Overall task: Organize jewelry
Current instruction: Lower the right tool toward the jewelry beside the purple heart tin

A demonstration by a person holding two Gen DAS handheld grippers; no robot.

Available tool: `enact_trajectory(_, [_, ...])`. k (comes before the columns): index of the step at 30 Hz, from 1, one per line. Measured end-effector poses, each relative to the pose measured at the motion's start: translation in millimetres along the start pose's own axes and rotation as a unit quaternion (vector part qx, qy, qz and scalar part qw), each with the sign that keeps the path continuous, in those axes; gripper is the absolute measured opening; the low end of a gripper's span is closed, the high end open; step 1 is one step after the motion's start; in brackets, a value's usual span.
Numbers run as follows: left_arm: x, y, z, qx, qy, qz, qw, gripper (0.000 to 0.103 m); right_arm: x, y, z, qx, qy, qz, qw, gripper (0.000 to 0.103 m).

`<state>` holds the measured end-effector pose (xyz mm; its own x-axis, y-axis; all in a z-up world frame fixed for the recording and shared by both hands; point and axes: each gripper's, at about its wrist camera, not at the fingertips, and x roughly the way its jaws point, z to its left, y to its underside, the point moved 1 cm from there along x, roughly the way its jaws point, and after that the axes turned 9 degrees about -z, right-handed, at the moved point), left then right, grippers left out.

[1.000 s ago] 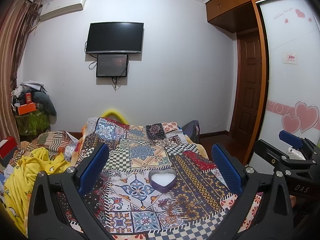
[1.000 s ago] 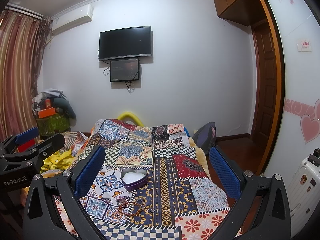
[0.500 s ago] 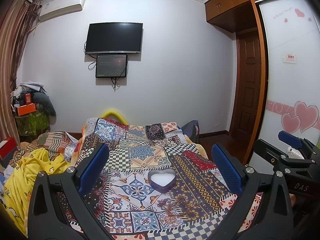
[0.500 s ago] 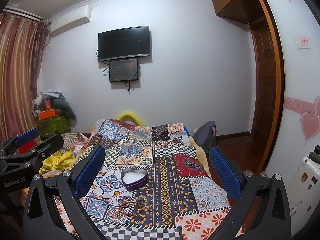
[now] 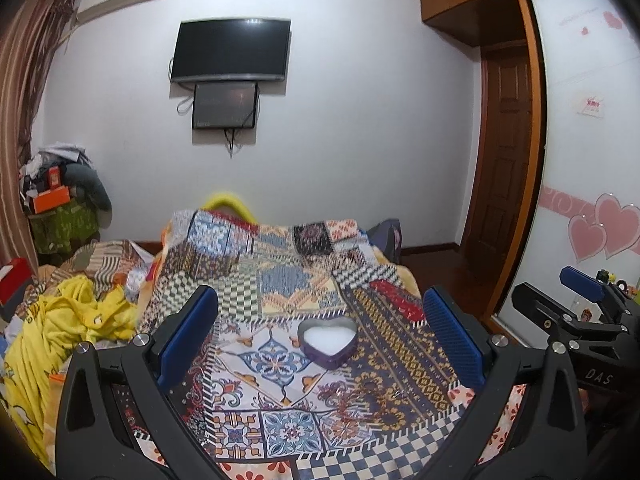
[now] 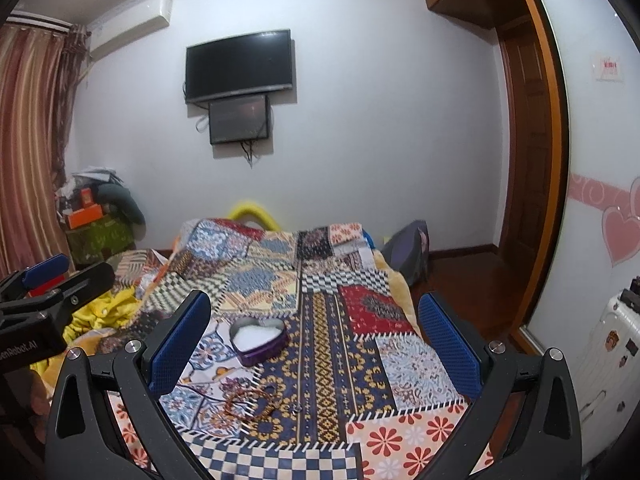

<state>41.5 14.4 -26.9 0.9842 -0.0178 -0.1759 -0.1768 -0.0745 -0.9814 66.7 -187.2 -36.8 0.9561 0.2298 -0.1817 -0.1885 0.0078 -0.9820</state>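
Observation:
A purple heart-shaped box (image 5: pixel 328 340) with a white lining lies open on the patchwork bedspread (image 5: pixel 280 292); it also shows in the right wrist view (image 6: pixel 261 340). A brown beaded bracelet (image 6: pixel 248 402) and a small ring (image 6: pixel 297 408) lie on the spread in front of the box; they are faint in the left wrist view. My left gripper (image 5: pixel 320 336) is open and empty, held above the spread, with the box between its fingers in view. My right gripper (image 6: pixel 314 344) is open and empty, to the right of the left one.
Yellow clothing (image 5: pixel 60 328) is heaped at the bed's left side. A television (image 5: pixel 232 50) hangs on the far wall. A wooden door (image 5: pixel 504 160) and a wardrobe with heart stickers (image 5: pixel 592 160) stand on the right. A white suitcase (image 6: pixel 612 344) is at the far right.
Both grippers have drifted slightly; the view is shifted a little and blurred in the left wrist. Nothing on the bed has moved.

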Motion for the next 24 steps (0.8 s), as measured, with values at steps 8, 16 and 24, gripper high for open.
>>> enact_trajectory(8, [53, 36, 17, 0.003, -0.027, 0.084, 0.9961, 0.087, 38, 39, -22, 0.002, 0.017, 0.073, 0.997, 0.103])
enact_trajectory(16, [95, 80, 29, 0.001, -0.026, 0.172, 0.9848, 0.061, 60, 68, -29, -0.003, -0.004, 0.141, 0.99, 0.081])
enact_trajectory(24, [118, 115, 22, 0.003, 0.016, 0.246, 0.9692, 0.042, 76, 95, -24, -0.008, -0.038, 0.189, 0.981, 0.058])
